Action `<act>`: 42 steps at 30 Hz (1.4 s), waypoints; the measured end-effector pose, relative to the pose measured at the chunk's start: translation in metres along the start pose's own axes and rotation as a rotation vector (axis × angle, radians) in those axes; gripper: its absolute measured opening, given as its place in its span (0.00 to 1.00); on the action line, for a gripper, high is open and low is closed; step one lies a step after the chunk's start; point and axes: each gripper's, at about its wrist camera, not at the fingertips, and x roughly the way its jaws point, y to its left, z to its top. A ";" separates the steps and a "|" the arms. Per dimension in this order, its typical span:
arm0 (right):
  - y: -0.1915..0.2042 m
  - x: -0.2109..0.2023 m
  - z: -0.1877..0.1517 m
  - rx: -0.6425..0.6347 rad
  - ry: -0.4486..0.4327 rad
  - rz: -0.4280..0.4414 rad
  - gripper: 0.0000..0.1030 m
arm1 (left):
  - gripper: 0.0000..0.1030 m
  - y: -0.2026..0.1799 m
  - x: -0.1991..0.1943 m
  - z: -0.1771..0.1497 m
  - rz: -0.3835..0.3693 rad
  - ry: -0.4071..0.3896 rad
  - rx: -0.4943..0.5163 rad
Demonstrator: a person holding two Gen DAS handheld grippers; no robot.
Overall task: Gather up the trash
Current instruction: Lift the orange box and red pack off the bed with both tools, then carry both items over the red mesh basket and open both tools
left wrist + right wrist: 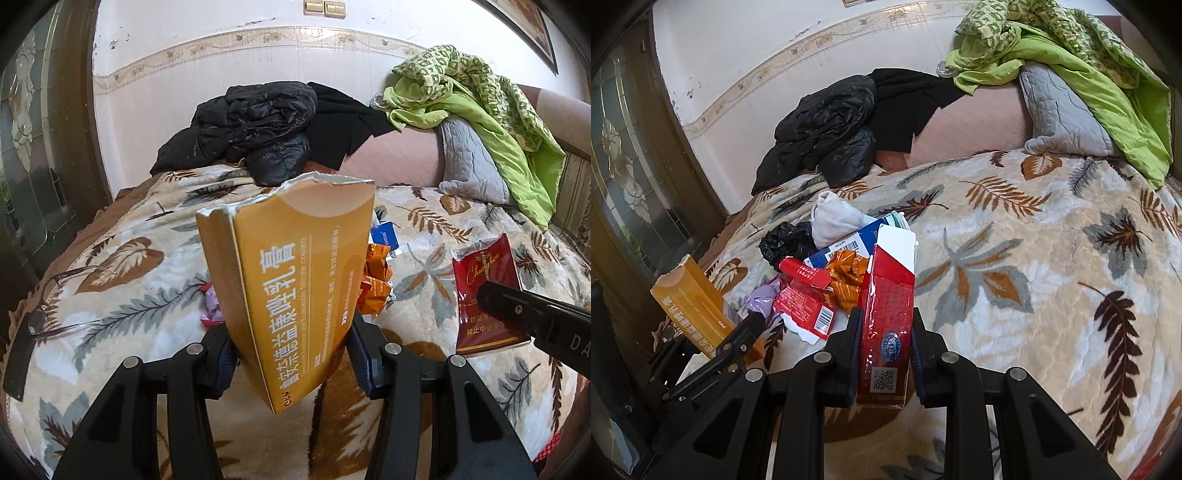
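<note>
Trash (820, 273) lies heaped on the leaf-patterned blanket (1034, 277). The left gripper (291, 332) pinches a torn yellow carton (295, 280); the right gripper (884, 332) clamps a red cigarette pack (886, 314) narrowly, above the blanket.

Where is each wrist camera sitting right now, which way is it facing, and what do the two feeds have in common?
Left wrist: sits behind the left gripper, faces across the leaf-patterned blanket toward the wall; its own fingers clamp a torn yellow box; the right gripper's tip enters at right.
Right wrist: sits behind the right gripper, faces the same way over the trash pile; its fingers clamp a red packet; the left gripper shows at lower left.
Shared: blanket, yellow box, red packet, black jacket, green cloth.
</note>
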 end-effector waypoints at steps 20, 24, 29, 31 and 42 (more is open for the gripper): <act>0.001 -0.052 0.012 0.014 -0.081 0.023 0.24 | 0.49 -0.017 -0.033 0.014 -0.010 -0.045 0.041; 0.003 -0.064 0.014 0.012 -0.104 0.028 0.24 | 0.49 -0.020 -0.042 0.017 -0.011 -0.057 0.046; 0.004 -0.075 0.017 0.006 -0.125 0.028 0.24 | 0.49 -0.023 -0.050 0.019 -0.009 -0.065 0.050; 0.004 -0.079 0.017 0.004 -0.134 0.025 0.24 | 0.49 -0.023 -0.052 0.021 -0.013 -0.066 0.047; -0.018 -0.118 -0.005 0.069 -0.135 0.048 0.24 | 0.49 -0.041 -0.073 0.009 -0.259 -0.003 0.060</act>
